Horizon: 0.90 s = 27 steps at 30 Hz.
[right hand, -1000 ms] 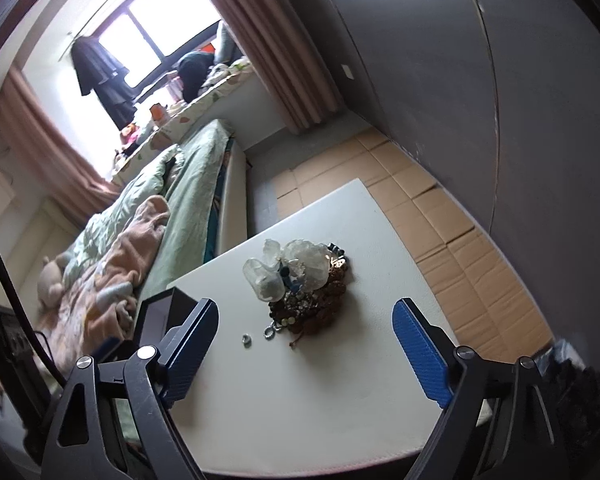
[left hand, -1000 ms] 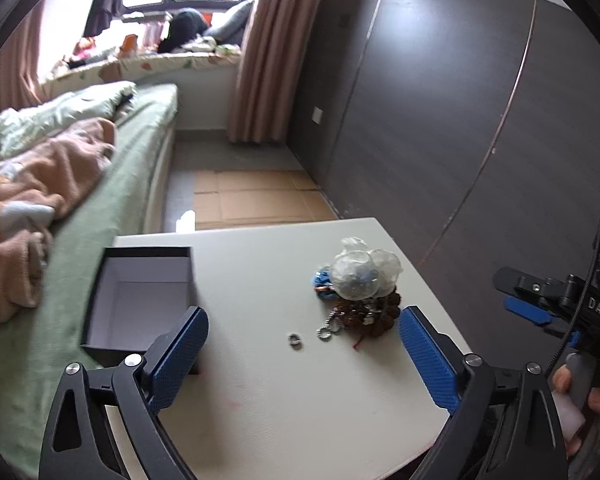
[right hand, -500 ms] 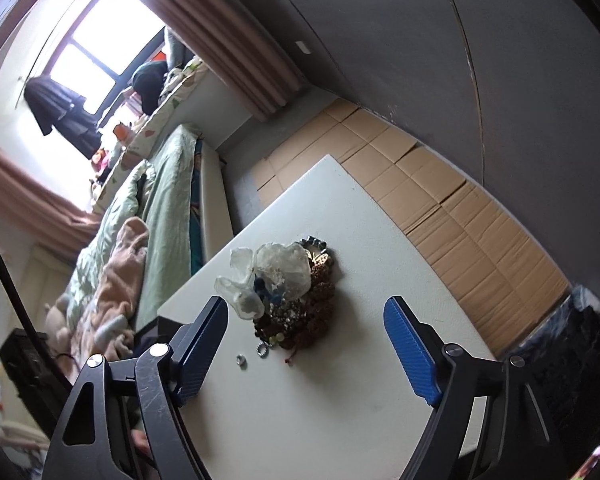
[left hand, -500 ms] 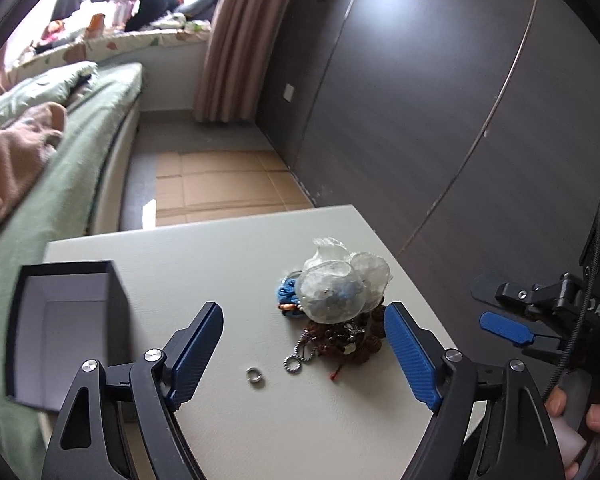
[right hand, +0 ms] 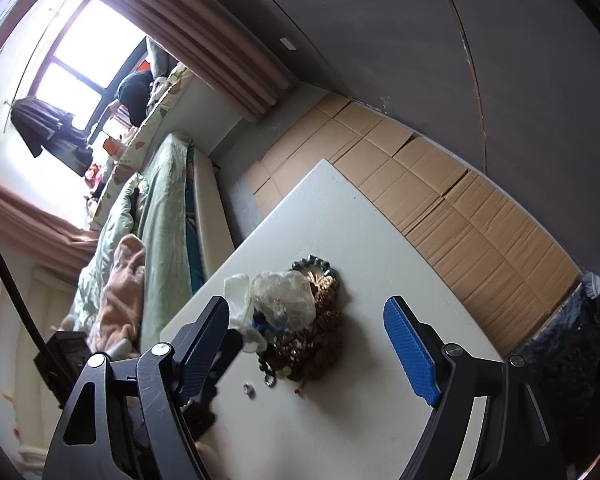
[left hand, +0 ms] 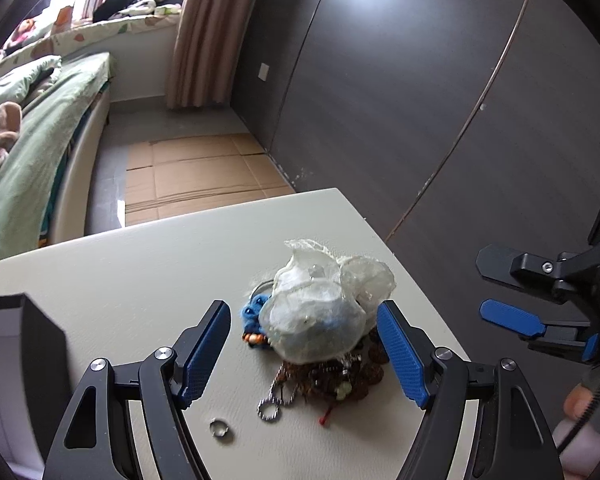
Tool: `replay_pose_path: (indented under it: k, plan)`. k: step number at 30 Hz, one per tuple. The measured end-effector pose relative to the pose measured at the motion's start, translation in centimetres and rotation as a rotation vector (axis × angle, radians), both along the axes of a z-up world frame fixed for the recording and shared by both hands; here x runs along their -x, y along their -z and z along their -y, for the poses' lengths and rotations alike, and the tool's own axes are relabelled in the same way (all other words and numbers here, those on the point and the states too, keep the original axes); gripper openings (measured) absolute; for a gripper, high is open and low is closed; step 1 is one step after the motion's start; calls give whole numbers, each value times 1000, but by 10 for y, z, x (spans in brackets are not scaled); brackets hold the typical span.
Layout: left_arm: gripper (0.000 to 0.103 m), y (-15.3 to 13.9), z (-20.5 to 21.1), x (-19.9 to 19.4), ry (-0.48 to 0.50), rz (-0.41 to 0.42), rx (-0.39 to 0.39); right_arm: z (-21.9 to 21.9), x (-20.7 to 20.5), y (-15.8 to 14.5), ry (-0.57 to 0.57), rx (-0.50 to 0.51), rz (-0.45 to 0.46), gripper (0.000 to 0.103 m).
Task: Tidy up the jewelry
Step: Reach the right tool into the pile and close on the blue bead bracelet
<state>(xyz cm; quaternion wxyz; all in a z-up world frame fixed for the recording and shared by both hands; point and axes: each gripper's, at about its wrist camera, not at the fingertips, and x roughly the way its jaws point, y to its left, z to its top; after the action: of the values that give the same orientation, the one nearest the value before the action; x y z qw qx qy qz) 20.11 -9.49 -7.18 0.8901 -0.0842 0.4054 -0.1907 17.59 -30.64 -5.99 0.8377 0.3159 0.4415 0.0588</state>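
Observation:
A heap of jewelry (left hand: 332,376) lies on the white table (left hand: 140,272): brown bead bracelets, a ball chain, a blue piece, with clear plastic bags (left hand: 320,312) on top. A small silver ring (left hand: 219,428) lies apart to its left. My left gripper (left hand: 304,352) is open just above the heap, fingers on either side of the bags. My right gripper (right hand: 306,344) is open above the same heap (right hand: 312,340), and shows at the right in the left wrist view (left hand: 540,296). A black open box (left hand: 16,360) stands at the table's left.
A bed with green cover (left hand: 32,152) runs along the left. Cardboard sheets (left hand: 196,176) cover the floor beyond the table. A dark wardrobe wall (left hand: 420,100) is to the right. The table's right edge (left hand: 420,280) is close to the heap.
My left gripper has moved forward and right, from near the box to right over the heap. My right gripper has rolled and come closer to the heap.

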Motion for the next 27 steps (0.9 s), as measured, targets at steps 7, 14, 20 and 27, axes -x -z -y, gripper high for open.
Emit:
replay_pose_path:
  k: [7, 14, 20, 27]
  plan:
    - [29, 7, -4, -16, -27, -22, 57, -1, -10, 2, 2, -8, -11, 81]
    - [2, -3, -13, -9, -44, 1, 104, -9, -13, 4, -12, 8, -18, 81]
    - [2, -28, -28, 8, -52, 62, 122, -16, -12, 10, -33, -13, -17, 81]
    - [2, -43, -55, 20, -102, 91, 146, -43, -21, 23, -117, -76, -33, 62]
